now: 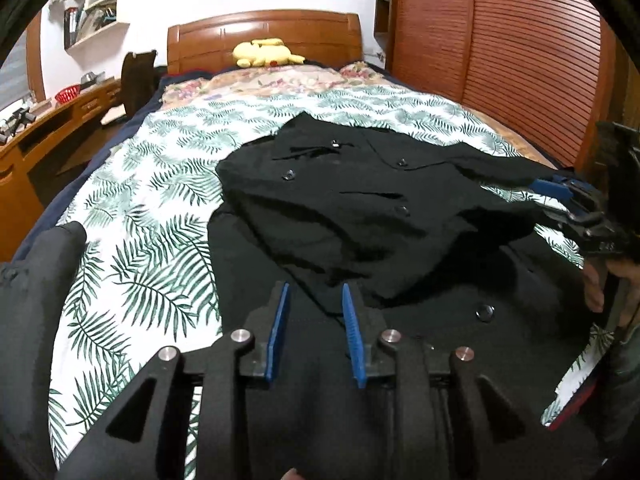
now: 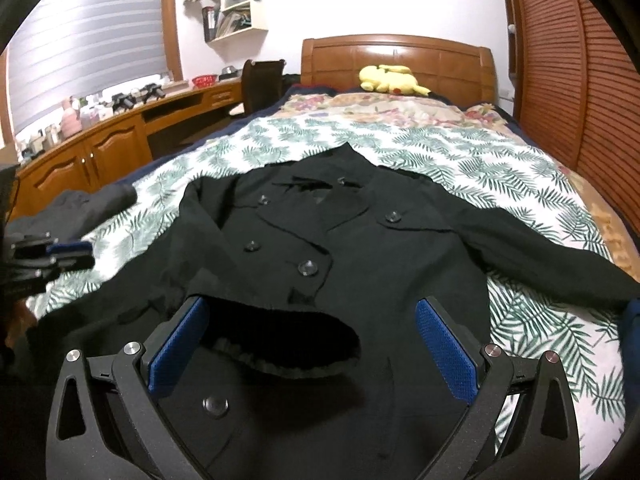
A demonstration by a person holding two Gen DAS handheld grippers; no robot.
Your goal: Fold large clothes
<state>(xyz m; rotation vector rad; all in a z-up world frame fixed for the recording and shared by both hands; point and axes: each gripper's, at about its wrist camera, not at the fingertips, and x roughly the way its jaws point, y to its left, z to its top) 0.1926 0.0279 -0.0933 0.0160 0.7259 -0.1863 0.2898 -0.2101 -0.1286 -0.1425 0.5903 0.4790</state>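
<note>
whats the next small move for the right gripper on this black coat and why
Probably ease the right gripper forward and close it on the sleeve cuff lying between its wide-open jaws. The black coat lies face up on the bed, one sleeve already folded across the front while the other sleeve is spread out. The left gripper is slightly open and empty.

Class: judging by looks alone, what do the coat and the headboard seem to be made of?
Coat: black matte woven cloth, perhaps wool blend; it creases softly, with no shine. Its buttons look like glossy plastic.
Headboard: reddish-brown varnished wood or veneer; panels catch the light.
</note>
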